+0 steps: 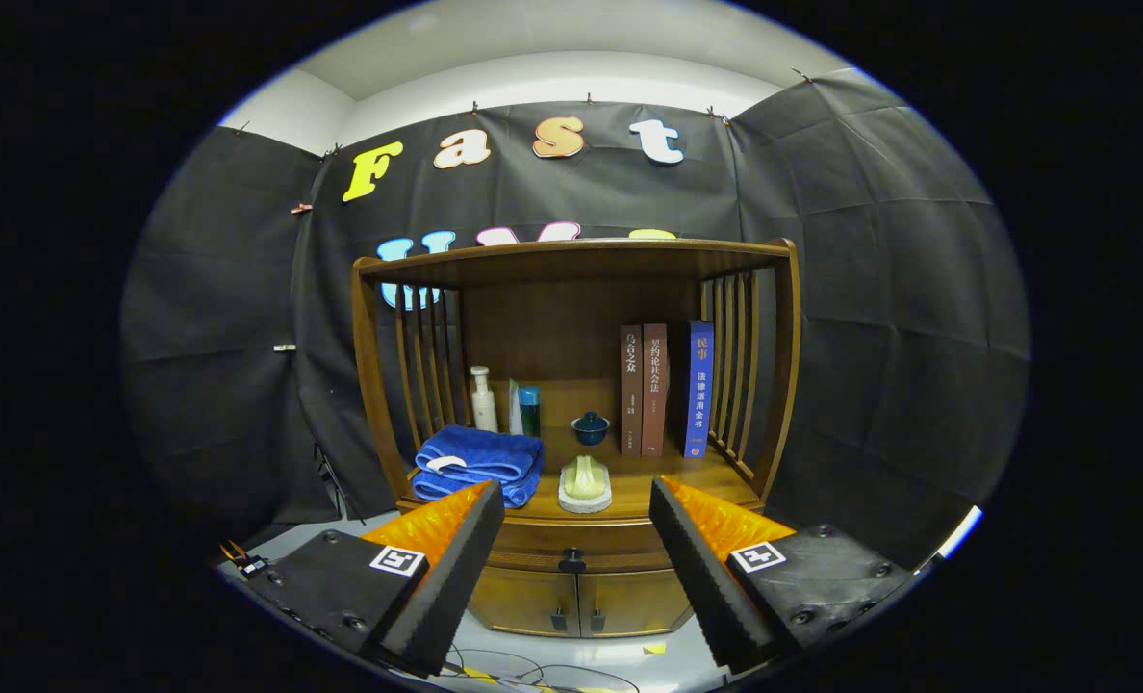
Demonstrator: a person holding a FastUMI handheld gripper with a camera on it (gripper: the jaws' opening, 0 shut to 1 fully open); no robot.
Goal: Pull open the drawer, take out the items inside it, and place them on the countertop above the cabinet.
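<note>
A wooden cabinet (769,385) with a shelf roof stands ahead of me against the booth wall. Its drawer (533,559) sits shut under the countertop (648,486), with a dark round knob (571,557) at its middle. My gripper (576,515) is open, some way in front of the cabinet, with nothing between its fingers. The knob shows in the gap between the fingers, beyond them. What lies inside the drawer is hidden.
On the countertop rest a folded blue towel (480,460), a soap on a white dish (585,481), a white bottle (483,398), a teal box (528,409), a small blue lidded cup (590,427) and three upright books (666,387). Two cupboard doors (581,602) sit below the drawer. Cables (533,669) lie on the floor.
</note>
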